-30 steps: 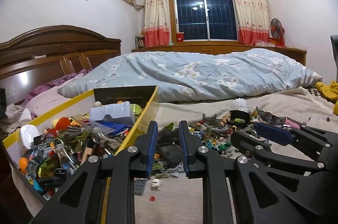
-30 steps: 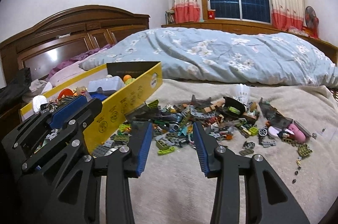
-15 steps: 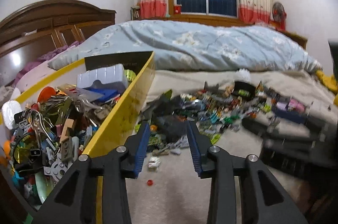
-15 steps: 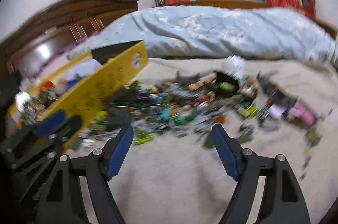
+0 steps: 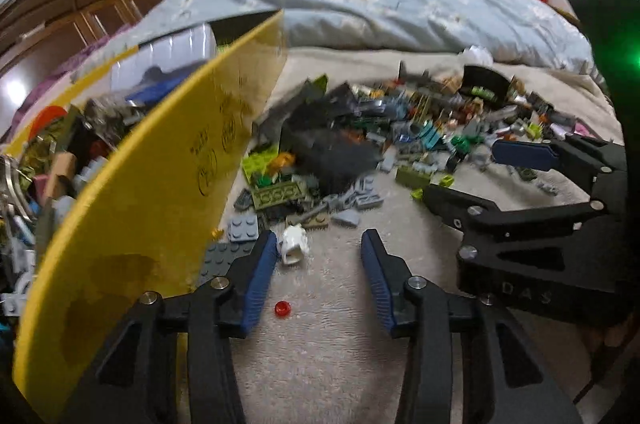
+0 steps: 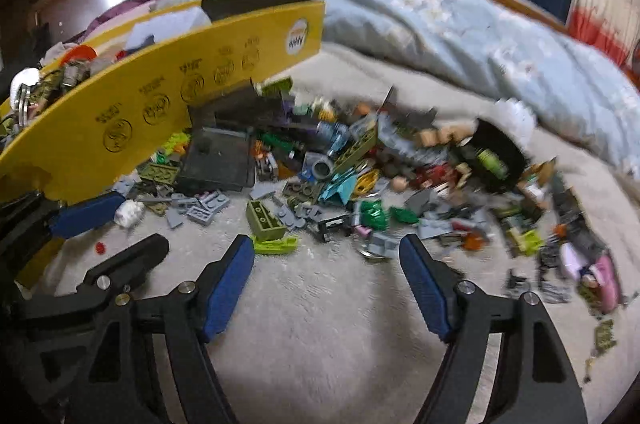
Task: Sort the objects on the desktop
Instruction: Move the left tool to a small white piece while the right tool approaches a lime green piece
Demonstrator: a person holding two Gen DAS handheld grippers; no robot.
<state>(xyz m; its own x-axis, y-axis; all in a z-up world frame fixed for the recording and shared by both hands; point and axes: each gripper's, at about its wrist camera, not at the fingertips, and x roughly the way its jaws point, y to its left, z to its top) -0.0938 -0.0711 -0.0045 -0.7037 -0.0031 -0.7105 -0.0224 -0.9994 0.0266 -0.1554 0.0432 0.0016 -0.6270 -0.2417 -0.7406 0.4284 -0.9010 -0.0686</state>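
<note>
Left wrist view first: my left gripper [image 5: 318,252] has just been spreading its 2 blue-padded fingers [image 5: 260,276], and they stand apart over the beige bed blanket [image 5: 320,364], clenched on nothing. A small white plastic piece [image 5: 294,245] lies just beside the left pad, near its tip; I cannot tell whether they touch. A tiny round red stud [image 5: 281,309] sits on the blanket between the fingers, nearer the left one. Beyond them spreads the heap of mixed toy building bricks [image 5: 400,144], grey, green and black, loose on the blanket. To the left stands the yellow cardboard box [image 5: 160,184], crammed with assorted odds and ends.

From the right wrist view, my right gripper [image 6: 326,256] is spread wide with nothing between its pads, having lately opened. Its tips reach the near edge of the brick heap, where a lime-green brick [image 6: 276,245] lies just beside the left pad. A rumpled pale blue floral quilt [image 6: 440,24] lies behind.
</note>
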